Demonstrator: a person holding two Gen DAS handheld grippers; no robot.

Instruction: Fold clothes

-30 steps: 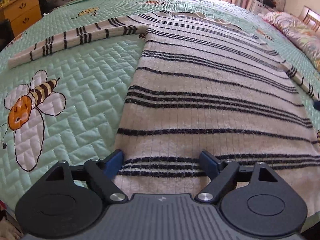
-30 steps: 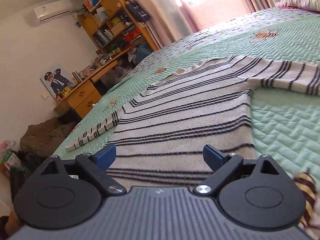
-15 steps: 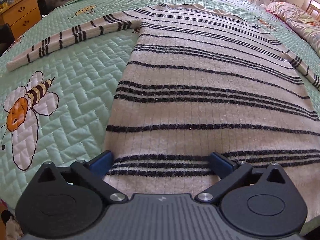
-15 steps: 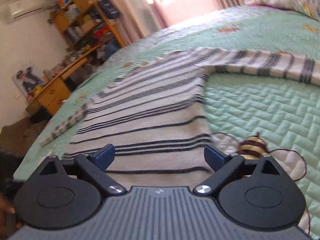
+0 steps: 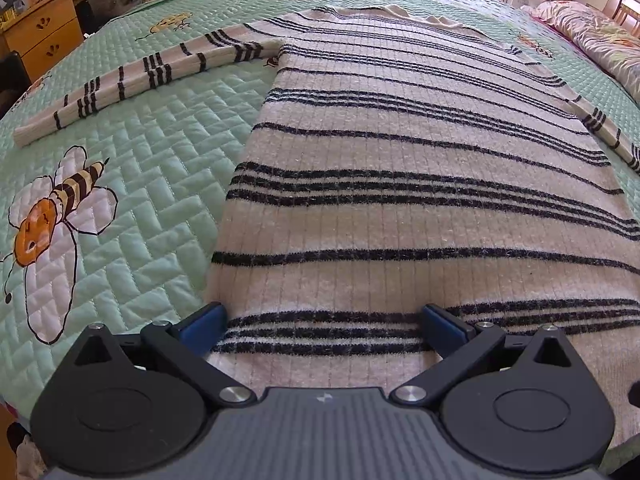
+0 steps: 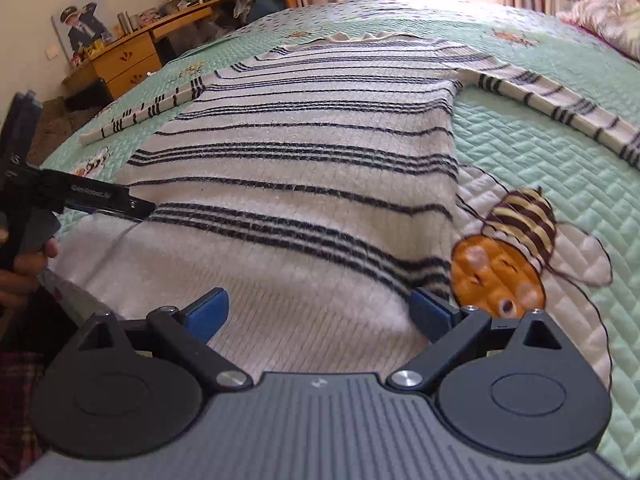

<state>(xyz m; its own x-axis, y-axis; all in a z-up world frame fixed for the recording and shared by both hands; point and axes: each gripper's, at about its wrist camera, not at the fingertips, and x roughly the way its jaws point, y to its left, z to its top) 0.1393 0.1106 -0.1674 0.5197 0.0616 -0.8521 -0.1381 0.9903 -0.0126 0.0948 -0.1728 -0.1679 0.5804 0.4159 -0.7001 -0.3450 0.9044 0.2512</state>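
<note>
The left gripper (image 5: 322,320) has just been opening and now its blue pads stand wide apart above the hem of the striped sweater (image 5: 400,184); the hem lies between them but they do not press on it, so it is released. A second ago the left pad was on the sweater's edge; now it is just beside that edge, over the quilt (image 5: 152,168). The right gripper (image 6: 320,312) has come across toward the sweater's right hem corner. Before, it looked along the sweater's left side toward the desk (image 6: 124,56); now the embroidered bee (image 6: 504,256) is just beside its right pad. Its jaws are spread wide and grip nothing.

The sweater lies flat on the quilt, cream ribbed knit, a little fuzzy, with thin black stripes in groups, both sleeves stretched out from the body. The quilt is mint green, stitched in a zigzag brick pattern. In the right wrist view the left gripper's black finger (image 6: 100,198) hovers near the sweater's left hem corner.
</note>
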